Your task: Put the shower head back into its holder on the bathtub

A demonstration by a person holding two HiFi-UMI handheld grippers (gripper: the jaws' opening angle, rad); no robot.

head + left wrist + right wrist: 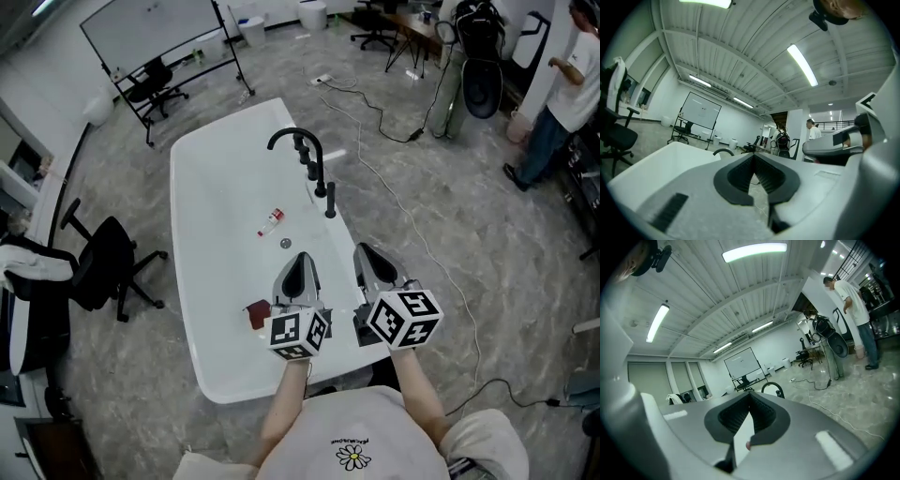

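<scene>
A white bathtub (216, 169) lies below me. A black arched faucet (298, 141) and a row of black fittings stand along its right rim. The nearest piece, a slim black shower head (330, 200), stands upright at the rim; its holder is too small to make out. My left gripper (300, 259) and right gripper (366, 251) are raised side by side over the near end of the tub, both shut and empty. The left gripper (753, 157) looks level across the tub toward the faucet (723, 151). Past the right gripper (750, 397) the faucet arch (772, 386) shows.
In the tub lie a small bottle (270, 221), a drain (286, 244) and a red-brown object (258, 314). A black office chair (103, 267) stands left of the tub. A whiteboard (155, 33) is behind it. Cables (403, 216) run over the floor at right, where a person (562, 103) stands.
</scene>
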